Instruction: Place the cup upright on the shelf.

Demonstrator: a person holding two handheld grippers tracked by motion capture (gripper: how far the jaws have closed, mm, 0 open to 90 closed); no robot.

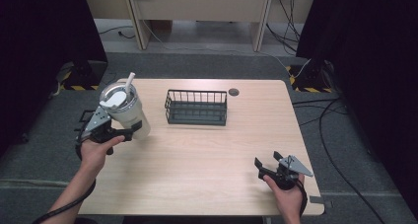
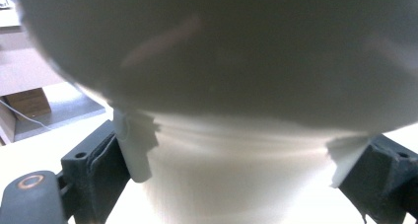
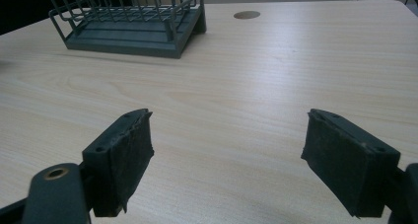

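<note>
Table (image 1: 207, 160): a pale wood-grain top is carrying everything; a small round grommet (image 1: 233, 92) is sitting near its far edge.
Wire basket (image 1: 196, 107): a dark, empty rack is standing at the far middle of the table, well apart from both grippers.
Tumbler (image 1: 124, 110): a white lidded cup with a straw (image 1: 130, 81) is being held tilted over the table's left side, apparently lifted clear of the surface, though its base is hard to make out.
Left gripper (image 1: 121, 131): its jaws are pressing closed on the tumbler's lower body, one pad on each side, as the left gripper view is showing up close.
Right gripper (image 1: 268, 164): it is resting low at the near right corner, jaws spread wide with nothing between them, pointing toward the basket.
Step in hand: likely the tumbler is being carried, perhaps toward the basket.
Next move: it is calling for righting the cup and lowering it gently between the basket's walls.
</note>
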